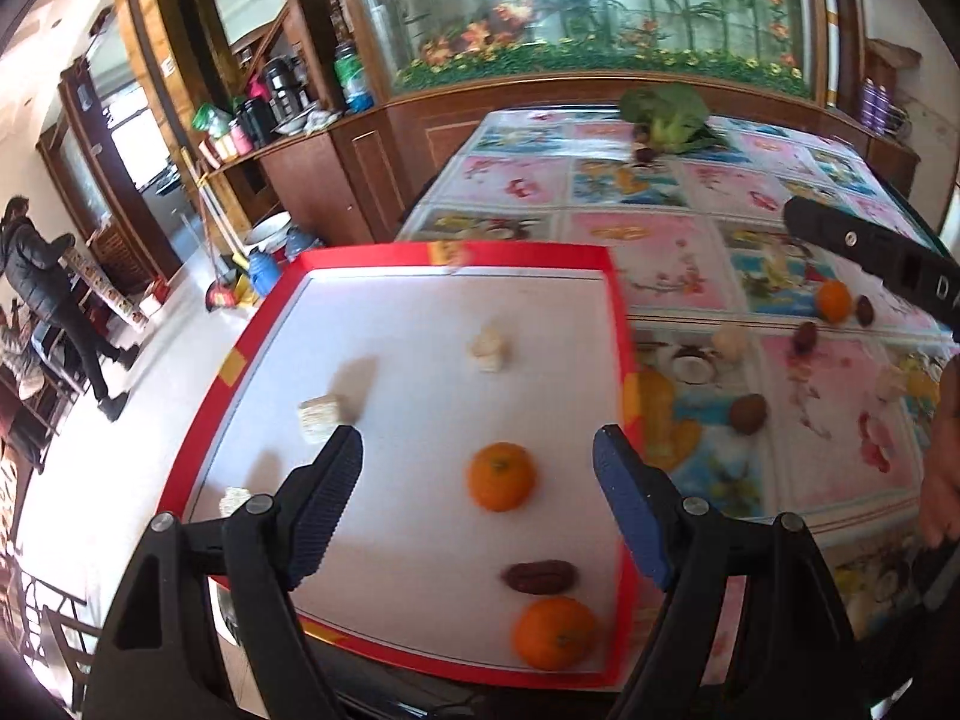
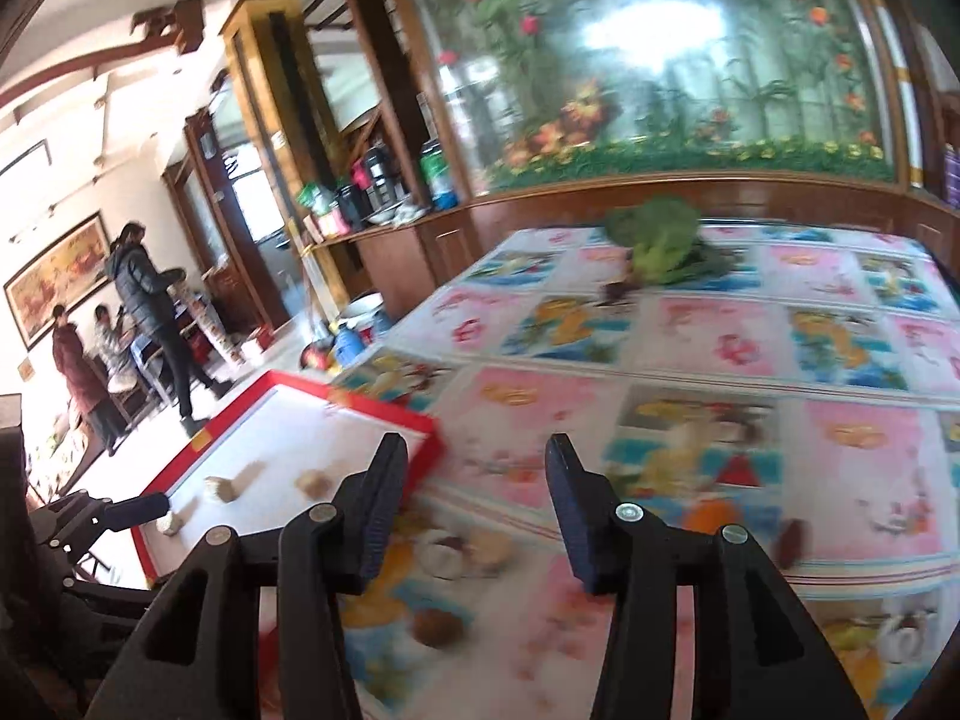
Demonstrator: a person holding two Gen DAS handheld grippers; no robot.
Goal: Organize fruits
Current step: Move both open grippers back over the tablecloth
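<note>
A red-rimmed tray [image 1: 618, 312] with a white floor holds two oranges [image 1: 501, 476] [image 1: 555, 633], a dark date [image 1: 540, 577] and several pale food pieces [image 1: 489, 349]. My left gripper [image 1: 477, 450] hovers open above the tray, with the upper orange between its fingers' line of sight. On the patterned tablecloth to the right lie another orange [image 1: 834, 301], two dates [image 1: 804, 337], a brown round fruit [image 1: 748, 414] and a pale piece [image 1: 729, 341]. My right gripper [image 2: 477, 450] is open over the cloth, empty; the brown fruit [image 2: 438, 627] lies below it. The tray [image 2: 420, 420] is at its left.
A leafy green vegetable [image 1: 663, 111] lies at the table's far end before a large aquarium [image 1: 588, 12]. A wooden counter with bottles [image 1: 354, 78] stands to the left. People stand in the room at far left [image 2: 150, 300]. The tray overhangs the table's left edge.
</note>
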